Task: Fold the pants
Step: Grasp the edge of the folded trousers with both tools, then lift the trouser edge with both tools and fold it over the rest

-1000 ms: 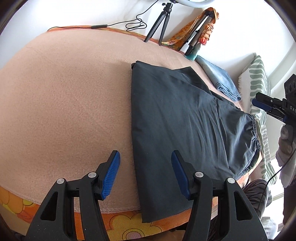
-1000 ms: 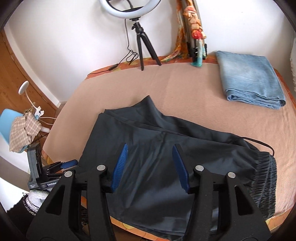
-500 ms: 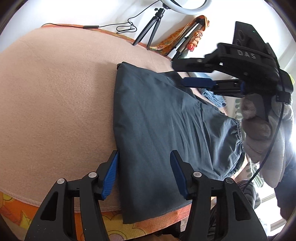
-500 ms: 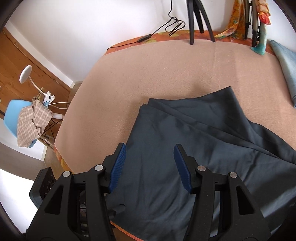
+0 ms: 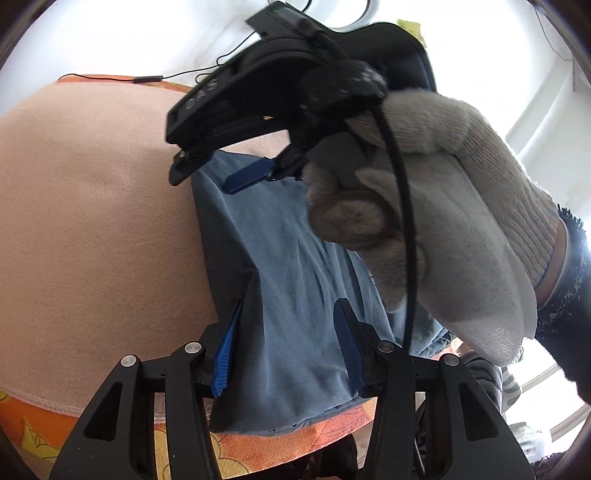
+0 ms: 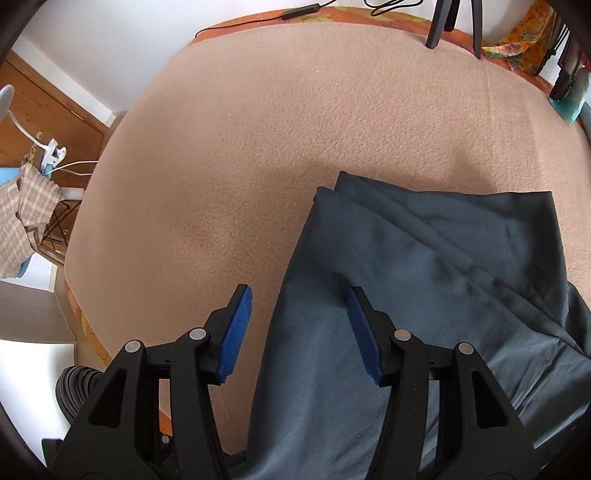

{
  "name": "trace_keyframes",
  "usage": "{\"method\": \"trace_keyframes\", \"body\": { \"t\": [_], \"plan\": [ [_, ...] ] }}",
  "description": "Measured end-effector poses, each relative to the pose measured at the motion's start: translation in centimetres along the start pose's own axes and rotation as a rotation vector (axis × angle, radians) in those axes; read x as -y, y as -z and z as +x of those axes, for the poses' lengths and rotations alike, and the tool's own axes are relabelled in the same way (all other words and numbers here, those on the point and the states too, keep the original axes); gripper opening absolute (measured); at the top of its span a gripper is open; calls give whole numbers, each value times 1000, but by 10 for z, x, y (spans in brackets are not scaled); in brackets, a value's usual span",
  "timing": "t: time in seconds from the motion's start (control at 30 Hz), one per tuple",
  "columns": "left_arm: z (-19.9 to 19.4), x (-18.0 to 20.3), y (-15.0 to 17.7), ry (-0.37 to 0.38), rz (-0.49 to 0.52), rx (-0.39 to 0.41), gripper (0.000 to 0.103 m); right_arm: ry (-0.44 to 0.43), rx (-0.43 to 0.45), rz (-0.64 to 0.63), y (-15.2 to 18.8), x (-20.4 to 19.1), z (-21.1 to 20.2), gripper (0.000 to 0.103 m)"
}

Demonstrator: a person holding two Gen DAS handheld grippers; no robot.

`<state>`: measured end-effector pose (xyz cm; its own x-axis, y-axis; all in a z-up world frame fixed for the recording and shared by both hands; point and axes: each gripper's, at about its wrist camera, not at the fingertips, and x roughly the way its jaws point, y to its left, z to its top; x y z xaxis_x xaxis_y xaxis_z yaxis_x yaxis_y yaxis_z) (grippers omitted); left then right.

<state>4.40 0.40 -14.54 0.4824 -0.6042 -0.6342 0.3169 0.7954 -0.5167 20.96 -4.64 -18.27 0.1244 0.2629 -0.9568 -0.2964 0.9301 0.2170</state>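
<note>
Dark grey-blue pants (image 6: 424, 295) lie folded lengthwise on a peach blanket (image 6: 258, 147). In the left wrist view the pants (image 5: 280, 295) run from the near edge away from me. My left gripper (image 5: 288, 343) is open, its jaws straddling the pants' left edge near the hem end. My right gripper (image 6: 299, 328) is open above the pants' left edge, further along the legs. The right gripper also shows in the left wrist view (image 5: 221, 173), held by a gloved hand (image 5: 424, 206) that hides much of the pants.
The bed's near edge has an orange flowered sheet (image 5: 258, 443). A tripod (image 6: 454, 22), cables and a colourful cloth (image 6: 517, 48) stand at the far side. A chair with checked cloth (image 6: 26, 206) stands off the bed at left.
My right gripper swung left across the pants toward the leg ends and now fills the left wrist view. My left gripper came lower, its jaws now around the pants' edge.
</note>
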Motion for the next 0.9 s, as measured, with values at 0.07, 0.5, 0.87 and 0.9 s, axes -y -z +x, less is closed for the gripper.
{"method": "trace_keyframes", "body": {
  "t": [0.07,0.5,0.87,0.9],
  "plan": [
    [2,3,0,6,7,0,47,49,-18,-31,-2,-9,6,56],
    [7,-10,3,-52,-38,-51,50,50,-3,22,5,12,10,7],
    [-8,-29,-1,125,-144,24,3,-135,108,166,27,44,-17,3],
    [-12,-31,-2,130,-143,33,3,-146,114,166,23,43,-21,3]
  ]
}}
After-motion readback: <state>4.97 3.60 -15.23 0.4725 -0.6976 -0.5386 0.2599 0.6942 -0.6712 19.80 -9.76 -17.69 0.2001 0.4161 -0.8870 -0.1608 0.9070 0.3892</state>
